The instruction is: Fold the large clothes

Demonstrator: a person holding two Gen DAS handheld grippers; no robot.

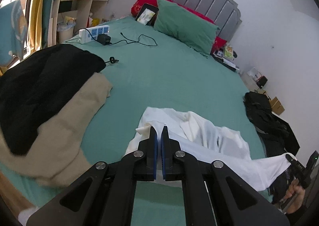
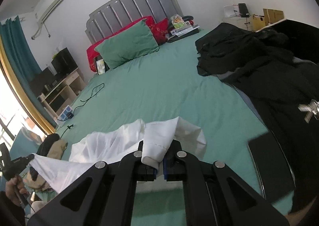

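Note:
A white garment (image 1: 209, 140) lies crumpled near the front edge of the green bed (image 1: 169, 74) and is stretched between both grippers. My left gripper (image 1: 159, 129) is shut on one white edge of it. My right gripper (image 2: 159, 144) is shut on a folded white edge (image 2: 157, 146) that drapes over its fingers and hides the tips. The right gripper also shows at the far right of the left wrist view (image 1: 289, 158), pinching the cloth. The left gripper shows at the far left of the right wrist view (image 2: 30, 157).
A black and beige clothes pile (image 1: 45, 98) lies at the bed's left. Dark clothes (image 2: 259, 62) cover its right side. A green pillow (image 1: 185, 24), red pillows, a power strip (image 1: 93, 33) with charger cable, and a tablet (image 1: 146, 15) lie toward the headboard.

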